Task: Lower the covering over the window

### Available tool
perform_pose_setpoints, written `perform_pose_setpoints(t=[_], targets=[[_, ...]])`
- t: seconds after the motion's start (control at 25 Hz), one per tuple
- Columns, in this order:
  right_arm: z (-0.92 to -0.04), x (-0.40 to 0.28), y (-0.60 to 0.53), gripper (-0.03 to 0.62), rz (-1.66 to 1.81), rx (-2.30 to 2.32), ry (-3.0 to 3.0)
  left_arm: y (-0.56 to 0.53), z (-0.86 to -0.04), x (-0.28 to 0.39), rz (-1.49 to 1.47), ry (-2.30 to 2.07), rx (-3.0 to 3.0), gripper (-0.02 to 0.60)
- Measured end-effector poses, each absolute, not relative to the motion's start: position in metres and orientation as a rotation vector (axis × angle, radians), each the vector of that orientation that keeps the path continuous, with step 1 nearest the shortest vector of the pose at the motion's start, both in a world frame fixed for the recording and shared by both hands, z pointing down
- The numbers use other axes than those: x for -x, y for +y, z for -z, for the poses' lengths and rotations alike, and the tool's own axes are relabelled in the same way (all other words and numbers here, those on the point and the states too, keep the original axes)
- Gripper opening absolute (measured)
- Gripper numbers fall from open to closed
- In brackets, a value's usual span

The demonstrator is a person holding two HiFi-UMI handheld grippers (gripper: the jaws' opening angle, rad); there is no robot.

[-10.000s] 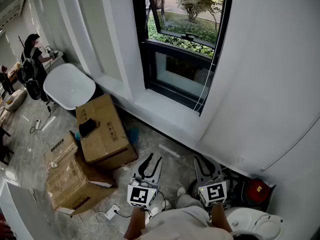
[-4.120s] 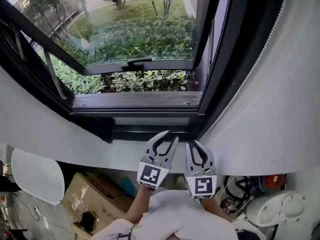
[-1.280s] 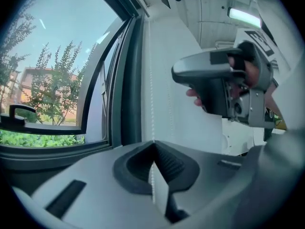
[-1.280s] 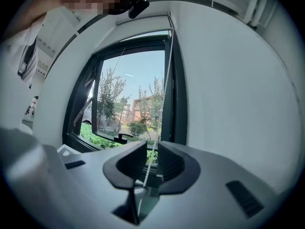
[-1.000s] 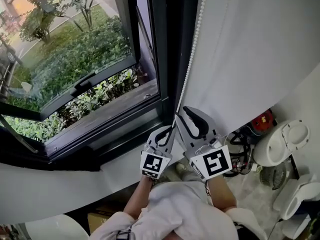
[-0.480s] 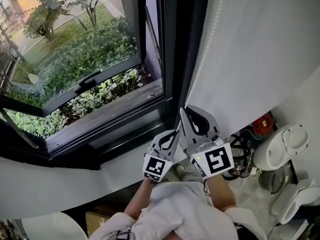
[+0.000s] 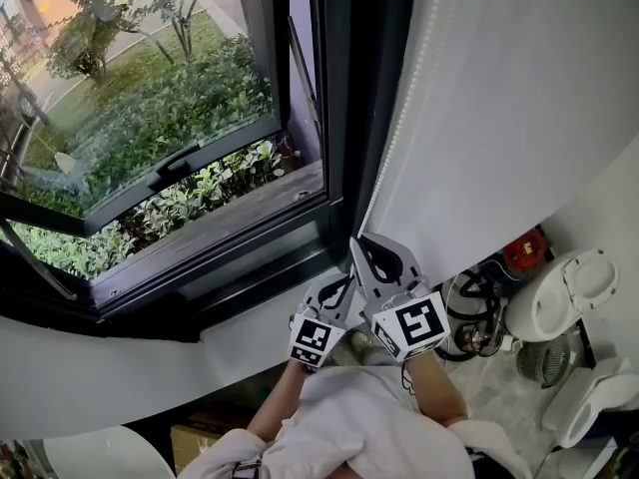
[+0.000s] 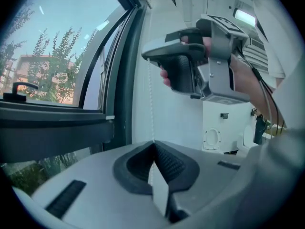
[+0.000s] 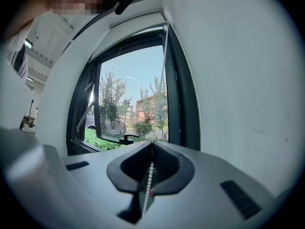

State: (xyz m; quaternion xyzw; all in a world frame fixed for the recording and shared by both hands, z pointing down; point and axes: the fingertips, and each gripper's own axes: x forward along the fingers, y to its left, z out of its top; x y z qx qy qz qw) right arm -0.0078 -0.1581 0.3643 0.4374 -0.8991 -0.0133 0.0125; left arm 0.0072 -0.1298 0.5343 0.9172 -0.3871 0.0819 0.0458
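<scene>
A white bead chain (image 7: 397, 133) hangs along the right side of the black window frame (image 7: 334, 118). In the head view, my right gripper (image 7: 355, 244) is shut on the chain just above my left gripper (image 7: 342, 279). In the right gripper view the beads (image 9: 148, 178) run between the closed jaws of the right gripper (image 9: 152, 143). In the left gripper view, the left gripper (image 8: 153, 142) is shut on the same chain (image 8: 151, 99), which rises to the right gripper (image 8: 148, 57) above it. The covering itself is out of sight.
The lower sash (image 7: 170, 168) is tilted open outward over green shrubs. A white sill (image 7: 120, 377) curves below the window. By the white wall at the right are a red object (image 7: 519, 249), coiled cables (image 7: 471, 325) and white fixtures (image 7: 584, 267).
The right gripper's jaws, open around the chain a second ago, have closed on it and come down a little toward the left gripper. The left gripper has kept its hold.
</scene>
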Motion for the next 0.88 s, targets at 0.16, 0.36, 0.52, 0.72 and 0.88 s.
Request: perform_pose_setpoints(t=[0.16, 0.36, 0.52, 0.72, 0.88], targets=[[-0.388, 0.010, -0.155, -0.005, -0.025, -1.337, -2.799, -0.125, -0.557, -0.005, -0.293, -1.170, -2.773, 0.014], [-0.419, 0.014, -0.151, -0.005, -0.115, -1.314, -2.775, -0.121, -0.587, -0.002, -0.353, -1.155, -2.735, 0.014], [-0.442, 0.014, -0.149, -0.005, -0.178, -1.296, -2.756, -0.116, -0.609, 0.001, -0.398, -1.136, -2.701, 0.014], [-0.460, 0.011, -0.146, -0.005, -0.224, -1.295, -2.747, -0.109, -0.620, 0.005, -0.425, -1.143, -2.673, 0.015], [-0.479, 0.009, -0.145, -0.005, -0.269, -1.285, -2.721, -0.109, -0.610, 0.010, -0.397, -1.168, -2.670, 0.015]])
